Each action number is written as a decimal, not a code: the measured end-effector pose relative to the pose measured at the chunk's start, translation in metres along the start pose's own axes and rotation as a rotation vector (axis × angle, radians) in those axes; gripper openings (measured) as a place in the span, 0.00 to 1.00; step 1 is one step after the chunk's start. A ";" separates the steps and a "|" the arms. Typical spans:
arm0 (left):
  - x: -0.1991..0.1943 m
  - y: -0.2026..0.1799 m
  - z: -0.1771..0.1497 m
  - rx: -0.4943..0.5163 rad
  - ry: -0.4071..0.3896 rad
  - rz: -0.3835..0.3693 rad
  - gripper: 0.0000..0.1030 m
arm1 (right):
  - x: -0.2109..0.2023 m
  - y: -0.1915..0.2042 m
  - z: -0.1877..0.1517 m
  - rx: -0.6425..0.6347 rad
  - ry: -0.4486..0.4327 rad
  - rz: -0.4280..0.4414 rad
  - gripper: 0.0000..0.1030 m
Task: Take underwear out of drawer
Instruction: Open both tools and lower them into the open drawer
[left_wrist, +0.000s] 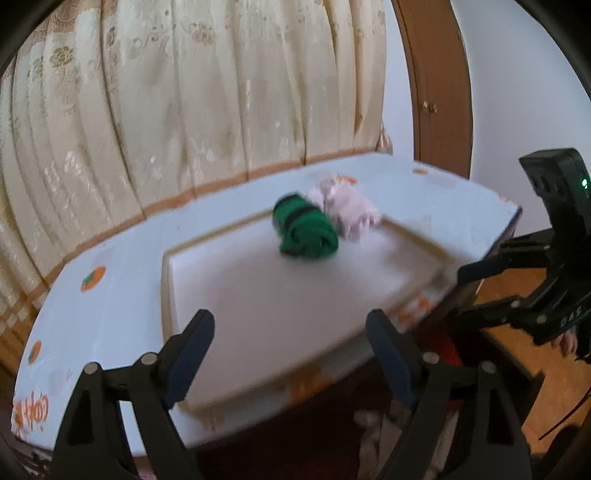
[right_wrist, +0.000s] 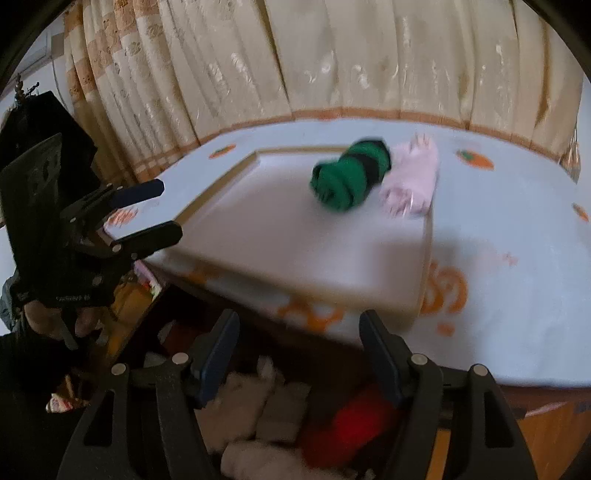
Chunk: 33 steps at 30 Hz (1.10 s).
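A green rolled underwear (left_wrist: 306, 229) (right_wrist: 347, 177) and a pale pink one (left_wrist: 347, 210) (right_wrist: 410, 184) lie side by side on a white tray (left_wrist: 277, 295) (right_wrist: 295, 240) on the table. Below the table's near edge the open drawer shows a red roll (right_wrist: 351, 424) and whitish garments (right_wrist: 251, 406). My left gripper (left_wrist: 290, 332) (right_wrist: 159, 210) is open over the tray's near edge, with nothing between its fingers. My right gripper (right_wrist: 299, 328) (left_wrist: 478, 293) hangs open above the drawer, also holding nothing. Both views are blurred by motion.
A pale blue cloth with orange prints (left_wrist: 110, 314) (right_wrist: 498, 295) covers the table. Cream curtains (left_wrist: 184, 92) (right_wrist: 369, 55) hang close behind it. A brown wooden door frame (left_wrist: 439, 92) stands at the right. A hand (right_wrist: 40, 317) holds the left gripper.
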<state>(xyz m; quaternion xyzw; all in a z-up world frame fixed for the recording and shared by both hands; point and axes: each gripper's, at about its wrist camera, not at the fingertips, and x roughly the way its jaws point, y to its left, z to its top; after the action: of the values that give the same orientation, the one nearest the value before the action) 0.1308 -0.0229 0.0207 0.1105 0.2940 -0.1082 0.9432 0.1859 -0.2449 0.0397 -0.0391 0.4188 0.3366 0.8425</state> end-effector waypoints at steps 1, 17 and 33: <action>-0.002 -0.001 -0.006 0.009 0.011 0.009 0.83 | 0.001 0.001 -0.008 0.004 0.011 0.002 0.68; 0.004 -0.008 -0.109 -0.035 0.238 0.017 0.83 | 0.018 -0.015 -0.069 0.171 0.065 -0.018 0.68; 0.042 -0.029 -0.158 -0.074 0.498 -0.151 0.80 | 0.041 -0.026 -0.098 0.245 0.130 -0.038 0.68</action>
<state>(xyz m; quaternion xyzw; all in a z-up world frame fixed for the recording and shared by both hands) 0.0728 -0.0130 -0.1342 0.0769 0.5284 -0.1370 0.8344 0.1528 -0.2771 -0.0590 0.0346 0.5096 0.2636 0.8183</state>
